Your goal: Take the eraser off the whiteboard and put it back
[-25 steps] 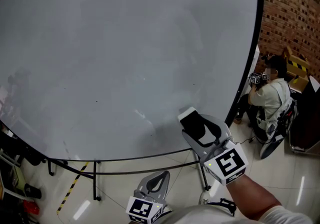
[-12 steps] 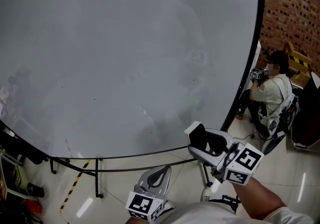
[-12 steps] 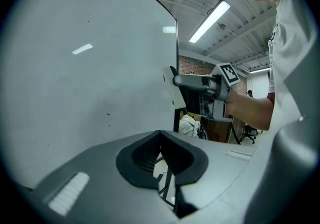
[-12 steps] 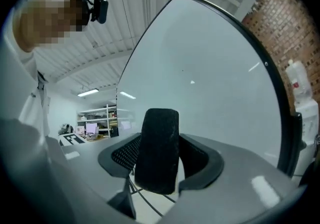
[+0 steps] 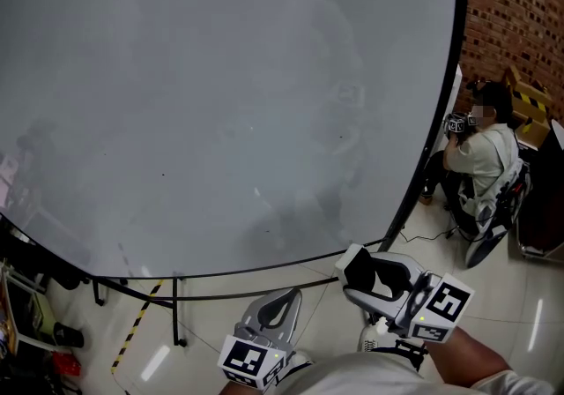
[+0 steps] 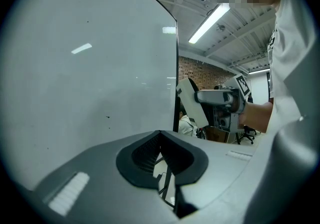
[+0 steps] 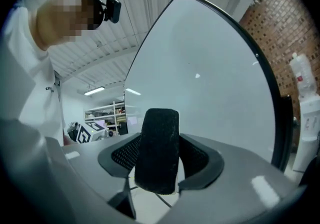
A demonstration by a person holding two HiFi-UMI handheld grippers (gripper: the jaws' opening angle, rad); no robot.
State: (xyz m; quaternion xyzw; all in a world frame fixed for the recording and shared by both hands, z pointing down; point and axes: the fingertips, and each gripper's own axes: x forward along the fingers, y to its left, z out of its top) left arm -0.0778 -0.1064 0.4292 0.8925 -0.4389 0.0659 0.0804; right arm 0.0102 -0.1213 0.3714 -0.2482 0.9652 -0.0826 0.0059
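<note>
A big whiteboard [image 5: 220, 102] fills most of the head view, with faint smears near its lower right. The eraser [image 5: 352, 261], white-backed with black felt, is clear of the board, just below its lower edge. My right gripper [image 5: 363, 277] is shut on it. In the right gripper view the dark felt eraser [image 7: 157, 150] stands upright between the jaws, with the whiteboard [image 7: 215, 83] behind it. My left gripper [image 5: 275, 316] hangs low at the bottom centre, jaws together and empty. The left gripper view shows the eraser [image 6: 192, 102] beside the whiteboard [image 6: 75, 68].
Under the board are its black stand legs [image 5: 172, 314] and a strip of yellow-black tape [image 5: 132, 331] on the tiled floor. A person [image 5: 485, 155] sits at the right, in front of a brick wall [image 5: 520, 14]. Dark clutter lies at the far left [image 5: 26, 296].
My right gripper has carried the eraser down and to the right, off the board face to below its lower edge, rolling as it went. The left gripper has stayed put.
</note>
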